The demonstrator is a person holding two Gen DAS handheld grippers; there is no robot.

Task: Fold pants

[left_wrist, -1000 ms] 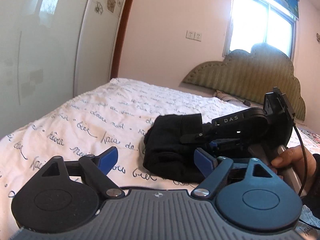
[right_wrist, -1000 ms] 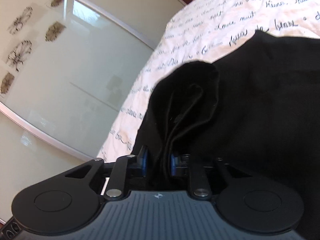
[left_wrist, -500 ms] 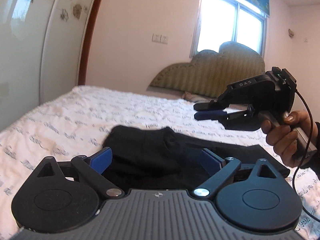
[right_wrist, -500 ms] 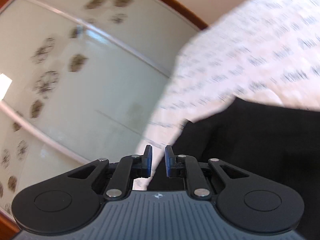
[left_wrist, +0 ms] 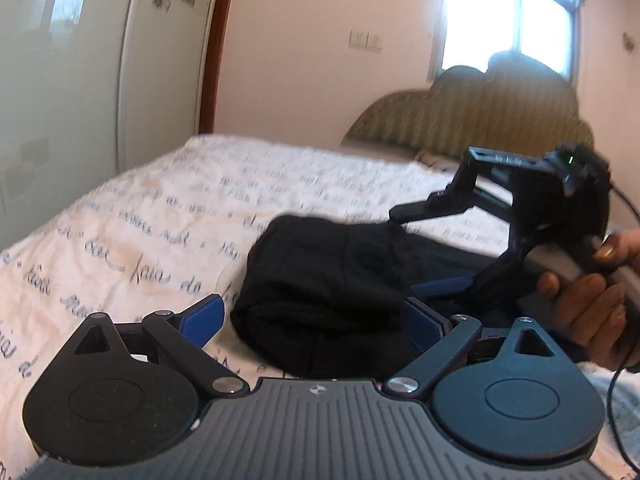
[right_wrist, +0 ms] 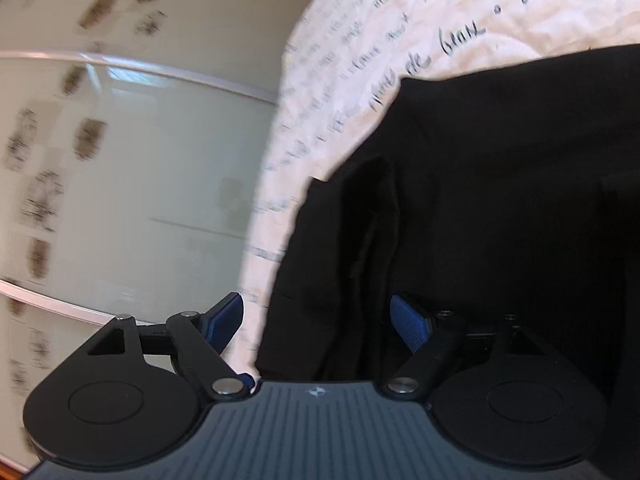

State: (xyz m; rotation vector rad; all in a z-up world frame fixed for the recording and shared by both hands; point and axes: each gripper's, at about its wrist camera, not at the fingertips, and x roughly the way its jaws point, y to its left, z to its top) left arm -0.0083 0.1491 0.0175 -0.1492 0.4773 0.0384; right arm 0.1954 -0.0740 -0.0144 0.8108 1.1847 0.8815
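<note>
**Both grippers spread wide at the folded black pants on the bed**

The black pants [left_wrist: 332, 280] lie folded in a thick bundle on the white bedspread [left_wrist: 160, 208], which is printed with dark cursive script. In the left wrist view the bundle sits just ahead of the left gripper [left_wrist: 316, 320], whose 2 blue-padded fingers [left_wrist: 202, 316] stand wide apart; the near end of the bundle lies between them, and the pads do not press on the cloth.

The right gripper [left_wrist: 412, 252] reaches in from the right of that view, held in a person's hand [left_wrist: 588, 300] around its grey handle. Its jaws are opening, the upper finger above the cloth and the lower blue pad low beside it. From its own camera, the right gripper [right_wrist: 320, 320] has 1 blue pad [right_wrist: 224, 316] over the bedspread and the other against the dark fabric, with a folded edge of the pants [right_wrist: 480, 220] lying loosely between them, not clamped.

Behind the bed stand a padded headboard [left_wrist: 480, 124], a bright window [left_wrist: 508, 20] and a glossy wardrobe door [left_wrist: 60, 80] with flower motifs.
</note>
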